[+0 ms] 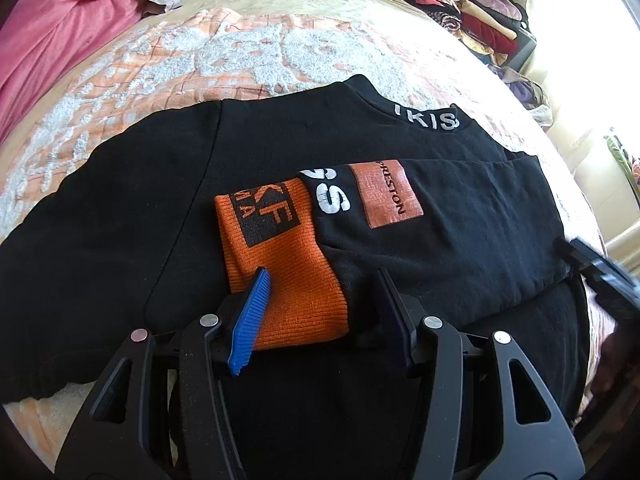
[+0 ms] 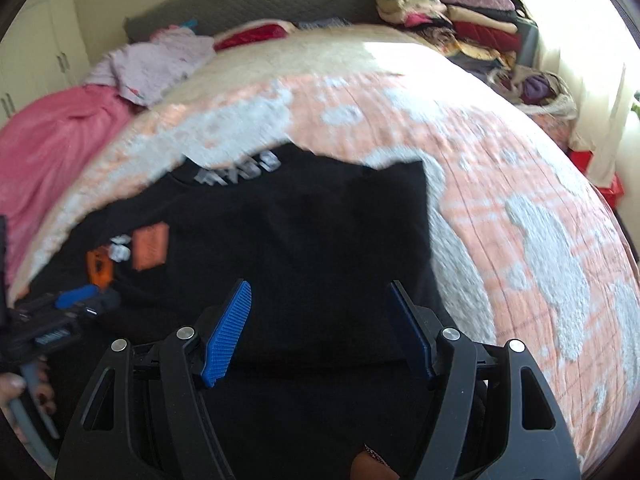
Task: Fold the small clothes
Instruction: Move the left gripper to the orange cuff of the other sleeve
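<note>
A black sweatshirt (image 1: 160,208) lies flat on the bed, its collar with white letters (image 1: 426,117) at the far side. One sleeve with an orange cuff (image 1: 288,276) and an orange patch (image 1: 386,194) is folded across the body. My left gripper (image 1: 320,280) is open, its jaws either side of the orange cuff, just above it. My right gripper (image 2: 320,292) is open over the black sweatshirt (image 2: 300,240), near its right edge, holding nothing. The left gripper (image 2: 80,300) shows at the left of the right wrist view, and the right gripper (image 1: 600,272) at the right edge of the left wrist view.
The bed has an orange and white blanket (image 1: 240,56). A pink cloth (image 1: 52,40) and a pale garment (image 2: 156,64) lie at the far left. A stack of folded clothes (image 2: 452,16) stands at the far right corner. The right wrist view is blurred.
</note>
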Demonstrator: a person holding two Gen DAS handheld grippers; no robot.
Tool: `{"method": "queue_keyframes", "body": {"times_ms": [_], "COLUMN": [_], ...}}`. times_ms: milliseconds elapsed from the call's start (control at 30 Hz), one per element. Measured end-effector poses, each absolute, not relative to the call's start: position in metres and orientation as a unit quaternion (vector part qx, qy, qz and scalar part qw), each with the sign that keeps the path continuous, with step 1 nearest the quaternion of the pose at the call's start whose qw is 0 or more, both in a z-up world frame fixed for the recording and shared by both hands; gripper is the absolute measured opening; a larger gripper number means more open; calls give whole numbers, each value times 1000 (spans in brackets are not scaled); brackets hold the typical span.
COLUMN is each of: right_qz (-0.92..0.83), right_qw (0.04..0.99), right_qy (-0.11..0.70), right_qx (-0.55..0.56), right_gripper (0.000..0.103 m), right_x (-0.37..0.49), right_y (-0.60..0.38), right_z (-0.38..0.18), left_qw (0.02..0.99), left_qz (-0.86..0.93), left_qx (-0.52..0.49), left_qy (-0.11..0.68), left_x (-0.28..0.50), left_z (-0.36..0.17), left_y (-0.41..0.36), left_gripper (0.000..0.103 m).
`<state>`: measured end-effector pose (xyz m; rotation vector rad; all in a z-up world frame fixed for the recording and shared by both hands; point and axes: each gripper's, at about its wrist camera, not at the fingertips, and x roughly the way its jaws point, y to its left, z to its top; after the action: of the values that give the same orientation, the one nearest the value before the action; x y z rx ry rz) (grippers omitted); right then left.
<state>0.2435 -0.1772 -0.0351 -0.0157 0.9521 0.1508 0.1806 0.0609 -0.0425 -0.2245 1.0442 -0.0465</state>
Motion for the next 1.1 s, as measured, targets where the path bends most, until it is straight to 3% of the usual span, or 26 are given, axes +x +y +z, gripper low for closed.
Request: {"method": "queue_keyframes", "body": {"times_ms": [100,267,400,533,600,633,667,700,933,967,1100], "right_qz": [77,83,104,117,119,121,120,119,126,126,135], "right_qw": [874,878,880,886,888,889,891,892,896,897,901], "right_qy": [478,469,457,440,435,432,429,426,413,411,401], "right_qx": [38,50,82,87,89,90,91,92,102,100,101], "right_gripper": [68,68,68,69,69,71,87,92,93,93,93], "right_x": [246,239,226,212,206,203,200,199,185,183,176], "right_y": [-198,-196,-200,-198,-198,-197,-197,-198,-195,-194,-189], "right_z": [-56,-45,-31,-15,-8,-5,-3,-1,12,13,24], "left_qw": [861,861,861,865,867,869,872,873,883,884,890], "left_qz": [-22,-22,-20,-19,-18,-18,-18,-18,-10,-7,0], "left_qx": [-111,-112,-119,-125,-126,-126,-125,-124,-130,-131,-137], "left_qy": [496,496,494,486,482,478,474,471,451,449,435], "left_x": [180,180,176,170,167,165,162,161,147,146,136], "left_z": [-42,-41,-34,-27,-22,-20,-16,-13,7,9,21], "left_y": [60,61,63,64,64,64,64,64,69,70,77], "left_gripper": [45,47,59,61,70,71,73,76,87,94,93]}}
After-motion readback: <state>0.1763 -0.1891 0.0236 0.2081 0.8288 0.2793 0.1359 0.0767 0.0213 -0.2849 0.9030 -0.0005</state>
